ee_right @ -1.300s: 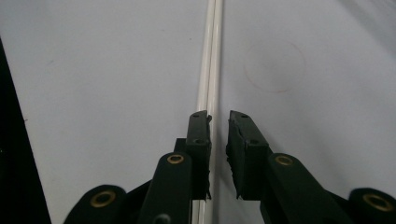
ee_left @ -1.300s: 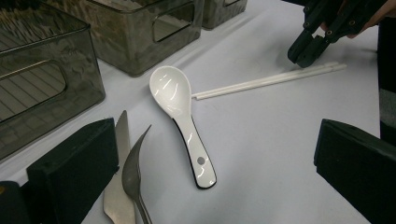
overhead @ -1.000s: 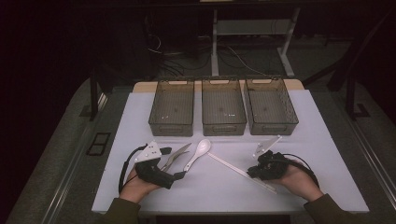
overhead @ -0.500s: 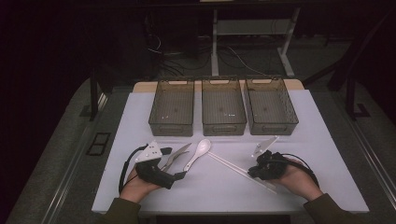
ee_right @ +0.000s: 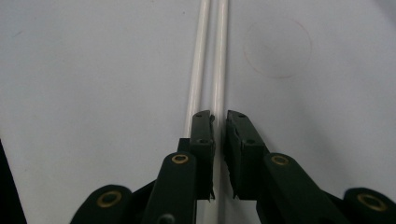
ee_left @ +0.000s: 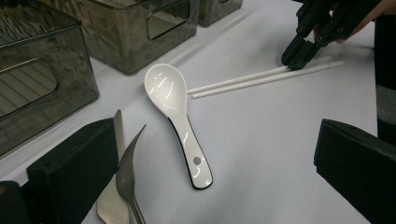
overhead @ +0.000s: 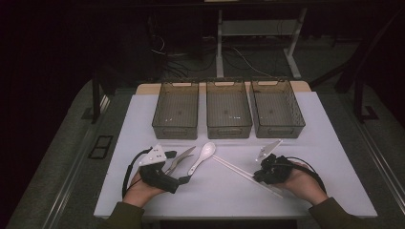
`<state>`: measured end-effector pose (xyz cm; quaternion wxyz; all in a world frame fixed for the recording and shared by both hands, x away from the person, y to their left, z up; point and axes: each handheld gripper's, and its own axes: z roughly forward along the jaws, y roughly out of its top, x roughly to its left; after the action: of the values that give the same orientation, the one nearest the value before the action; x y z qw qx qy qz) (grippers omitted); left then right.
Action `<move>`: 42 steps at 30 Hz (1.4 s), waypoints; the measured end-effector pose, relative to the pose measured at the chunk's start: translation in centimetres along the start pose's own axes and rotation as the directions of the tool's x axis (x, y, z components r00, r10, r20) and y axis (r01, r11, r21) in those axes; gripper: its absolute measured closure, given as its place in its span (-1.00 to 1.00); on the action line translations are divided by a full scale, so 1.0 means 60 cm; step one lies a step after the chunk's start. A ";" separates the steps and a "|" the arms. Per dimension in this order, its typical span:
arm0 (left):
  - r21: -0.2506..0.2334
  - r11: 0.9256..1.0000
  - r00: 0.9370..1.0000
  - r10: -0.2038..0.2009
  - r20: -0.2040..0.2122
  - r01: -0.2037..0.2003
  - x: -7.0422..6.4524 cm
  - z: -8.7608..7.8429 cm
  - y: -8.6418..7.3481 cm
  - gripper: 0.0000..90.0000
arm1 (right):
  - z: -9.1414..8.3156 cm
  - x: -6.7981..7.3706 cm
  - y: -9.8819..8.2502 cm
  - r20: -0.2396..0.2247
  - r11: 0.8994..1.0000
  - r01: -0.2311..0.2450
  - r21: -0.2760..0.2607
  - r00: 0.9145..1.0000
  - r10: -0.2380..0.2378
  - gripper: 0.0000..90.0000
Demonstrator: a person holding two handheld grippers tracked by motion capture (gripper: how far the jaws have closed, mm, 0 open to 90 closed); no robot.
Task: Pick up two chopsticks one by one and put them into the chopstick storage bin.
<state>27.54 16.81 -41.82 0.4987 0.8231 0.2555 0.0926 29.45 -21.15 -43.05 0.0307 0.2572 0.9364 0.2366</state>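
Observation:
A white ceramic spoon (overhead: 203, 157) lies on the white table between my two grippers. My left gripper (overhead: 177, 167) stands open; in the left gripper view the spoon (ee_left: 177, 121) lies between its wide-apart jaws, untouched. A metal fork (ee_left: 128, 177) and knife (ee_left: 116, 135) lie crossed by its left jaw. Two white chopsticks (overhead: 234, 167) lie side by side to the right. My right gripper (overhead: 259, 176) points down onto them. In the right gripper view its jaws (ee_right: 219, 116) are pinched on one chopstick (ee_right: 219, 56), while the other chopstick (ee_right: 200, 56) runs under the left jaw.
Three smoky see-through bins (overhead: 174, 129) (overhead: 229, 130) (overhead: 279, 130) stand in a row at the back of the table. The left gripper view shows the right gripper (ee_left: 299, 51) on the chopsticks (ee_left: 261, 79). Dark floor with cables and stand legs lies beyond the table.

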 end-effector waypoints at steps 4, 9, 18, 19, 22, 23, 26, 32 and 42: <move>0.004 1.000 1.000 0.003 0.001 -0.003 0.000 0.000 0.000 -1.00 | 0.000 -0.002 0.001 -0.008 1.000 0.002 0.006 1.000 -0.001 0.81; -0.003 1.000 1.000 -0.005 0.001 0.005 0.000 0.002 0.001 -1.00 | 0.002 -0.006 0.020 -0.025 0.996 0.013 0.083 1.000 -0.011 0.81; 0.001 1.000 1.000 -0.001 0.008 0.001 0.001 0.004 0.001 -1.00 | 0.011 -0.004 0.058 -0.015 0.970 0.003 0.244 1.000 0.001 0.83; 0.001 1.000 1.000 -0.001 0.008 0.001 0.001 0.004 0.001 -1.00 | 0.012 -0.004 0.059 -0.013 0.967 -0.005 0.254 1.000 0.009 0.83; 0.003 1.000 1.000 0.000 0.008 0.000 0.001 0.004 0.001 -1.00 | 0.013 -0.005 0.061 -0.005 0.966 -0.023 0.257 1.000 0.025 0.85; 0.003 1.000 1.000 0.001 0.009 -0.001 0.001 0.004 0.001 -1.00 | 0.013 -0.005 0.061 -0.003 0.966 -0.029 0.258 1.000 0.031 0.85; 0.003 1.000 1.000 0.002 0.009 -0.002 0.000 0.005 0.001 -1.00 | 0.013 -0.004 0.061 0.004 0.965 -0.039 0.258 0.999 0.039 0.86; 0.005 1.000 1.000 0.003 0.012 -0.003 0.000 0.005 0.001 -1.00 | 0.011 -0.003 0.059 0.008 0.967 -0.039 0.250 0.999 0.038 0.87; 0.004 1.000 1.000 0.003 0.012 -0.003 0.000 0.005 0.001 -1.00 | -0.017 -0.021 0.033 0.005 0.980 -0.056 0.192 0.998 0.056 0.87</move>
<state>27.69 16.57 -41.90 0.4984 0.8250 0.2515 0.0879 31.32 -20.70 -41.32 -0.0010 0.2854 0.9472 0.1461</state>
